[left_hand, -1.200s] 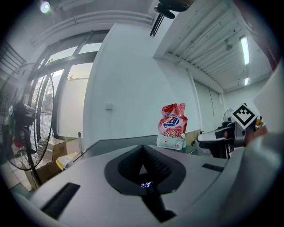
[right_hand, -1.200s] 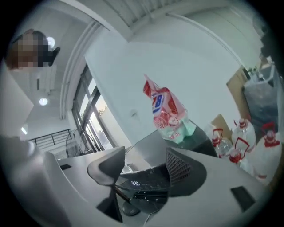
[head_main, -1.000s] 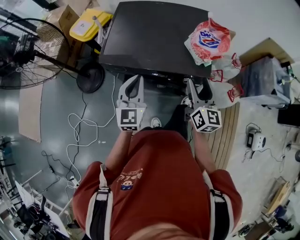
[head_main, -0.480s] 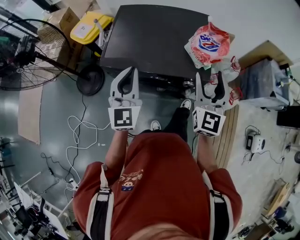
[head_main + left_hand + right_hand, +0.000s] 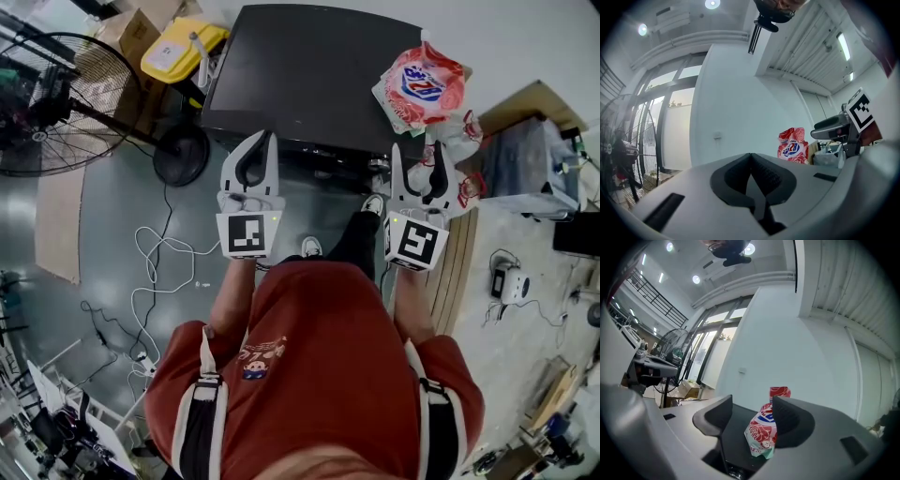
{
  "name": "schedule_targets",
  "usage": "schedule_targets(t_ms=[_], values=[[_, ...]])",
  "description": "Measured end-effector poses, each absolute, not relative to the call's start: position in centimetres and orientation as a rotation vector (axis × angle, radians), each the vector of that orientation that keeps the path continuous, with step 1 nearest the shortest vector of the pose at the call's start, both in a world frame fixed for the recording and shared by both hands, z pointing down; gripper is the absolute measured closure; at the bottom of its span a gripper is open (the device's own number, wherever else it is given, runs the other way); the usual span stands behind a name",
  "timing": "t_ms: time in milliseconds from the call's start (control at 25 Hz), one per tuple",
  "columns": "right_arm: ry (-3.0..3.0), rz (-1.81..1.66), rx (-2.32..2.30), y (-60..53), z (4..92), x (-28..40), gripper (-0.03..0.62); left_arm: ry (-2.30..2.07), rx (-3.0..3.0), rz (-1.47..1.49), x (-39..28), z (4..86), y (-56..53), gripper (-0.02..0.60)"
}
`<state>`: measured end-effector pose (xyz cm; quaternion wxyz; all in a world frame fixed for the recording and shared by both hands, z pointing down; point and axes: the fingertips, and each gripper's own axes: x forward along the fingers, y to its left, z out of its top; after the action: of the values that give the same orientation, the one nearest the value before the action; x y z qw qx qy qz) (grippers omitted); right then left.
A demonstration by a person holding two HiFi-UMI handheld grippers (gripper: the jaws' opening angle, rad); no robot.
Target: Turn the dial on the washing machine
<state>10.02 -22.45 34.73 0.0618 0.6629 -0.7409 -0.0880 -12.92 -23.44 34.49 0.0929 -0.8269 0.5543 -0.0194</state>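
My left gripper is pressed closed, my right gripper wide and empty, both by the near edge of the washing machine; a bag lies on its right.

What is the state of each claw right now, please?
Left claw: closed, holding nothing.
Right claw: open, holding nothing.

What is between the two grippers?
In the head view, the left gripper and right gripper have the person's dark leg, a white shoe and grey floor between them.
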Motion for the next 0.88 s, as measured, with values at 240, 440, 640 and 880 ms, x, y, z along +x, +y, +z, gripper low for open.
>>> schedule_targets(t_ms=[240,440,640,880], values=[[-2.262,-0.225,1.994,-22.7,35.14,9.81,0.36,1.637,-2.464,-0.054,-12.58,34.24,-23.46,0.571],[-2.26,-0.206,2.005,-22.76,35.41,9.84,0.507,1.632,-2.47,-0.046,-12.32,34.05,-23.39,0.571],[-2.273,-0.181,1.993,-22.75,35.71,9.65,0.586,1.628,-2.469,-0.024,-12.27,33.87,-23.23,0.571],[-2.278,-0.189,1.963,-22.82,35.55,9.14,0.586,1.626,-2.469,-0.036,-12.39,33.7,-23.31,0.571]])
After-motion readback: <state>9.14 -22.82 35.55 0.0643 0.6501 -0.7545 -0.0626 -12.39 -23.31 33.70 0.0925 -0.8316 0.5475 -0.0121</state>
